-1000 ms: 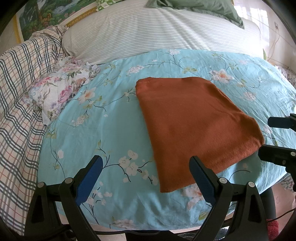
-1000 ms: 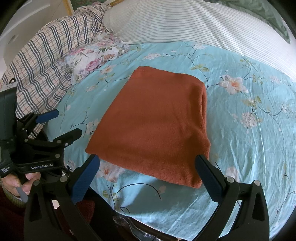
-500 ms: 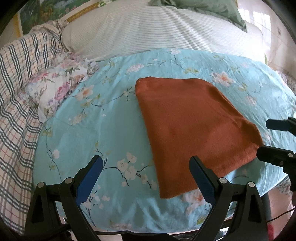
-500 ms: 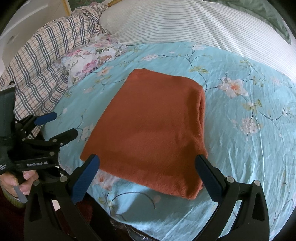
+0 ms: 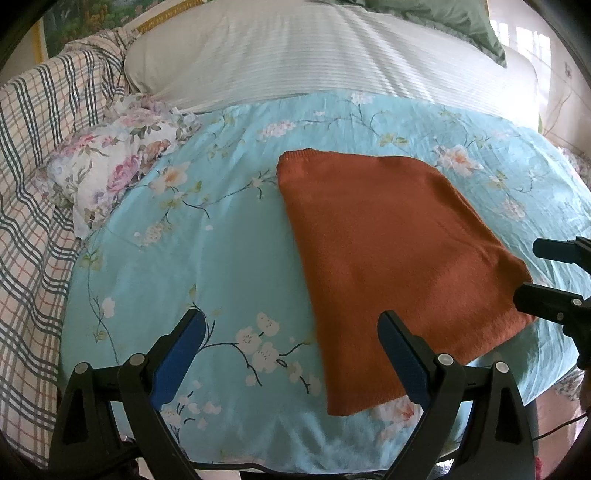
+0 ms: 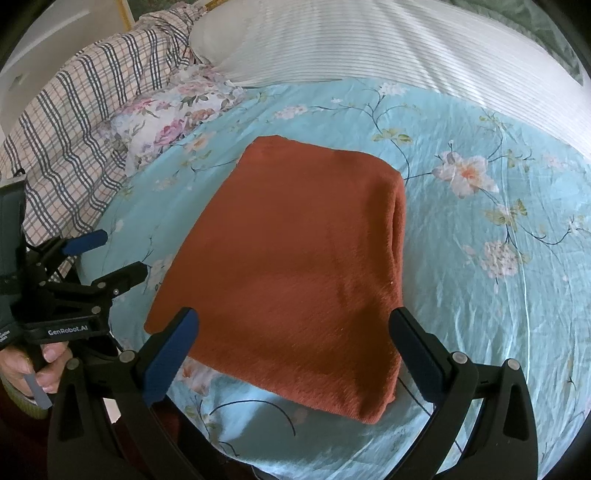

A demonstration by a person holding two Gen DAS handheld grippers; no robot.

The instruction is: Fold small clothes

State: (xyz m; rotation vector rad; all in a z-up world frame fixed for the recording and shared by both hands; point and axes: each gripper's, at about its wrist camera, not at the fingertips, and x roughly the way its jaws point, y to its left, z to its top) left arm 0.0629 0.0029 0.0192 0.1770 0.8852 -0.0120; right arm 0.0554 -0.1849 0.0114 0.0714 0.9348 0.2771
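Note:
A rust-orange knit garment [image 5: 391, 258] lies folded flat on the light-blue floral sheet [image 5: 207, 258]; it also shows in the right wrist view [image 6: 295, 266], with a folded thick edge on its right side. My left gripper [image 5: 291, 350] is open and empty, hovering over the sheet at the garment's near left corner. My right gripper [image 6: 295, 350] is open and empty, just above the garment's near edge. The left gripper shows at the left of the right wrist view [image 6: 107, 254], and the right gripper's fingers [image 5: 546, 295] at the right of the left wrist view.
A floral pillow [image 5: 107, 173] and a plaid blanket [image 5: 33, 221] lie at the left. A white striped duvet [image 5: 332, 59] spans the back, with a green pillow [image 5: 443, 18] behind it. The bed's near edge runs just below the grippers.
Both grippers have moved slightly forward toward the garment's near edge; the views shift a little. Both stay open. The garment has not moved.

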